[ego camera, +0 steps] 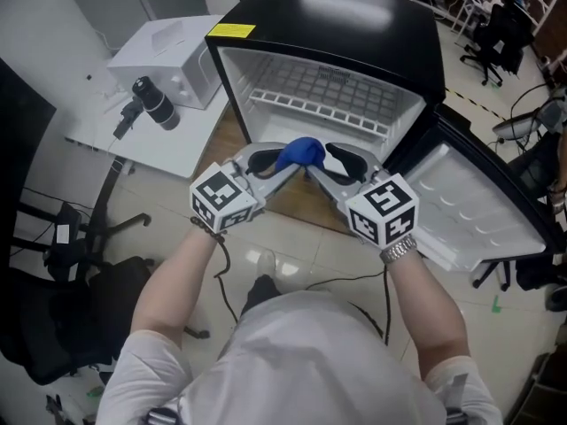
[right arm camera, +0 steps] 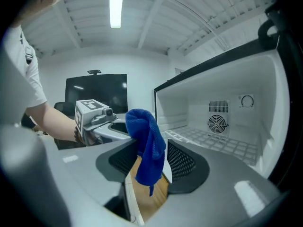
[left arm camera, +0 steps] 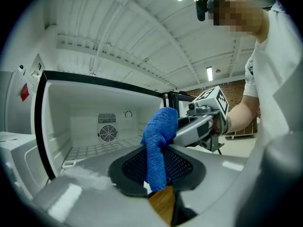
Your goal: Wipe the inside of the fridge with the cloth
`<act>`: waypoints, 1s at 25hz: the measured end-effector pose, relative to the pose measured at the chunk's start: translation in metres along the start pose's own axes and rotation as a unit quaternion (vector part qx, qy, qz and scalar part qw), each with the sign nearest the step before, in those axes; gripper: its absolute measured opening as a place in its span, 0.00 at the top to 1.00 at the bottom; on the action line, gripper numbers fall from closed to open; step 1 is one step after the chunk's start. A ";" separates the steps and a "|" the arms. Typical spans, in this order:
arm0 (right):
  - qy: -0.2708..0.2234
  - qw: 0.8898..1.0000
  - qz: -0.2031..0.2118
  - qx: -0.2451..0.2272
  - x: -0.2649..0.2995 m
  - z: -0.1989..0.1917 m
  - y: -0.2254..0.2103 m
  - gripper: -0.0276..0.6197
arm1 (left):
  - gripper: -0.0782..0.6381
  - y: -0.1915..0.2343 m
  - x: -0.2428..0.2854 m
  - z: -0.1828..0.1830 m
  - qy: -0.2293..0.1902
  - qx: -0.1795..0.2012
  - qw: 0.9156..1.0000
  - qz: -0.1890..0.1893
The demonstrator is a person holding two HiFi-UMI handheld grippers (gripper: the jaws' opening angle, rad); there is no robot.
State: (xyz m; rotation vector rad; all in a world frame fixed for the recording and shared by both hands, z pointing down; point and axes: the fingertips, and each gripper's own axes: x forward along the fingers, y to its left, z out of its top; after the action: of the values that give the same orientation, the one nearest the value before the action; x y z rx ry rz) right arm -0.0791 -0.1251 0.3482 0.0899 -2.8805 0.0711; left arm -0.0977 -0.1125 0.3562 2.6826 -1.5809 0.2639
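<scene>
1. Left gripper (ego camera: 282, 162): we found its jaws pressed together on the blue cloth (ego camera: 301, 151). The cloth was pinched partway along. A bunched fold stood above the tips and a tail hung down between the pads.
2. Right gripper (ego camera: 326, 165): its jaws stood wide apart. The same cloth hung in the gap between them, and we could not tell whether it brushed either pad. The two grippers met nose to nose at the cloth, which only the left one clamped.
3. Just ahead of both sets of tips: the fridge (ego camera: 354, 25), black outside and white inside, stood open towards the grippers. The cloth was at its mouth and had not reached the inside.
4. Deeper ahead: we noted a white wire shelf (ego camera: 328, 91) across the cavity and a round fan grille (left arm camera: 107, 133) on the back wall.
5. Right of the right gripper: the fridge door (ego camera: 478, 211) was swung fully open, showing its white moulded lining.
6. Below the jaws: a strip of wooden board (left arm camera: 163, 205) showed through the gap.
7. Left of the left gripper, well apart: a white table (ego camera: 173, 144) carried a white box (ego camera: 168, 56) and a black camera lens (ego camera: 151, 103).
8. Behind the grippers: the person's bare forearms led back from them, with a wristwatch (ego camera: 399, 251) on the right wrist.
</scene>
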 end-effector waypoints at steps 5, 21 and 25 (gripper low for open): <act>0.003 0.999 0.041 0.022 0.024 0.000 0.013 0.65 | 0.78 0.011 -0.019 -0.008 0.008 -0.012 1.000 -0.023; 0.002 0.986 0.151 0.078 0.094 0.004 0.041 0.82 | 0.78 0.060 -0.060 -0.036 0.017 -0.112 0.987 -0.111; 0.003 0.991 0.113 0.075 0.112 -0.006 0.033 0.89 | 0.72 0.080 -0.060 -0.053 0.033 -0.102 0.991 -0.074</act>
State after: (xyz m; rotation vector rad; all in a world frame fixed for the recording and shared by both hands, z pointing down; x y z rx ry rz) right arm -0.1878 -0.0978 0.3811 -0.2077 -2.8630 0.3303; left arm -0.2026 -0.0946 0.3933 2.5880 -1.3049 0.1754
